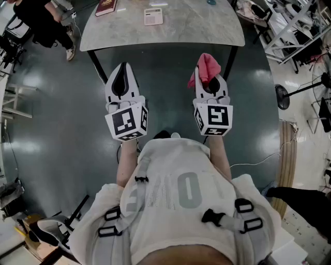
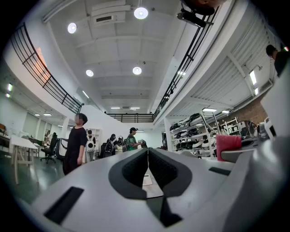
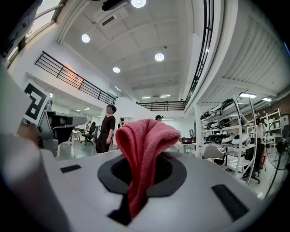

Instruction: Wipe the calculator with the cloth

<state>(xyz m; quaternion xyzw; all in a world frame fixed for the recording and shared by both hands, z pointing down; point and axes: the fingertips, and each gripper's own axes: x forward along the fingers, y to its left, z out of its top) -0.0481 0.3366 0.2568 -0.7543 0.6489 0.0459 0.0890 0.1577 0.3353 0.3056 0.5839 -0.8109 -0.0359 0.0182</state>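
A white calculator lies on the grey marble table at the top of the head view, well ahead of both grippers. My right gripper is shut on a pink cloth, which bunches up out of its tips; in the right gripper view the cloth hangs folded between the jaws. My left gripper is shut with nothing in it, its jaws pressed together. Both are held over the dark floor, short of the table's near edge. The pink cloth also shows at the right of the left gripper view.
A dark red book lies at the table's left end. The table's black legs stand just beyond the grippers. A person in black stands at the upper left. Shelving and a cable lie to the right.
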